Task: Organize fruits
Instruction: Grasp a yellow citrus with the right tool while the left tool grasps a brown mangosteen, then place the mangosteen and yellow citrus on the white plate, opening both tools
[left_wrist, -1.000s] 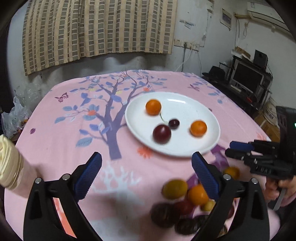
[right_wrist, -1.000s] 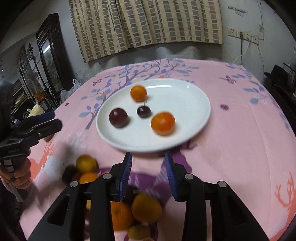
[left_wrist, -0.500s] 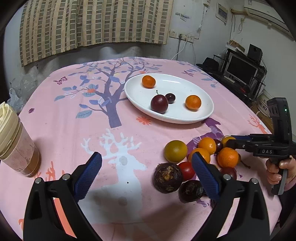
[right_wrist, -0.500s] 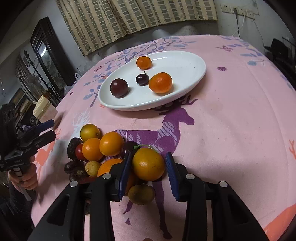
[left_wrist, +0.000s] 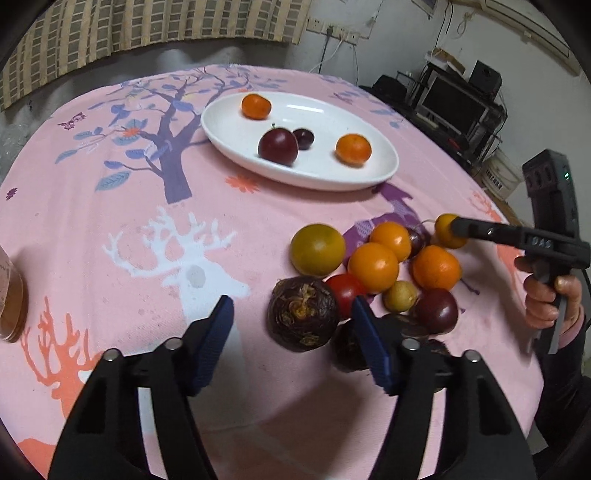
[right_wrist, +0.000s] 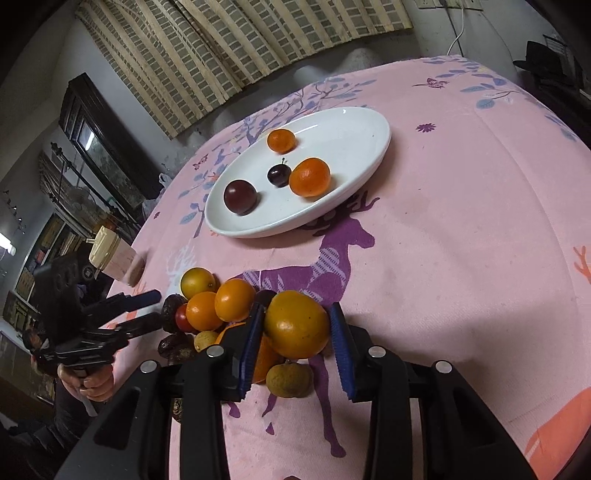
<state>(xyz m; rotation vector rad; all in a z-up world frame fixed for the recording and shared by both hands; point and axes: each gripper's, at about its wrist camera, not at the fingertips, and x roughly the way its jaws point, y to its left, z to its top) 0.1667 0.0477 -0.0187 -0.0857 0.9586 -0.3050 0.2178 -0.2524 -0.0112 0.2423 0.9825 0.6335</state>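
Note:
A pile of loose fruit lies on the pink tablecloth. My left gripper (left_wrist: 291, 332) is open, with a dark wrinkled fruit (left_wrist: 302, 314) between its fingers but not gripped. My right gripper (right_wrist: 297, 345) is closed around a yellow-orange citrus (right_wrist: 296, 324) at the pile's near edge; in the left wrist view it shows as a black gripper (left_wrist: 458, 226) on that citrus (left_wrist: 445, 230). A white oval plate (left_wrist: 384, 173) holds two small oranges, a dark plum (left_wrist: 277, 145) and a cherry; the plate also shows in the right wrist view (right_wrist: 373, 155).
The pile holds oranges (left_wrist: 373, 266), a yellow-green citrus (left_wrist: 317, 249), a red tomato, a small yellow fruit and dark plums. A lidded drink cup (right_wrist: 114, 260) stands left of the pile. Furniture and a monitor stand beyond the table's right edge.
Both grippers have come down and closer to the fruit pile. The left gripper's fingers now straddle the dark wrinkled fruit. The right gripper's fingers stay around the citrus.

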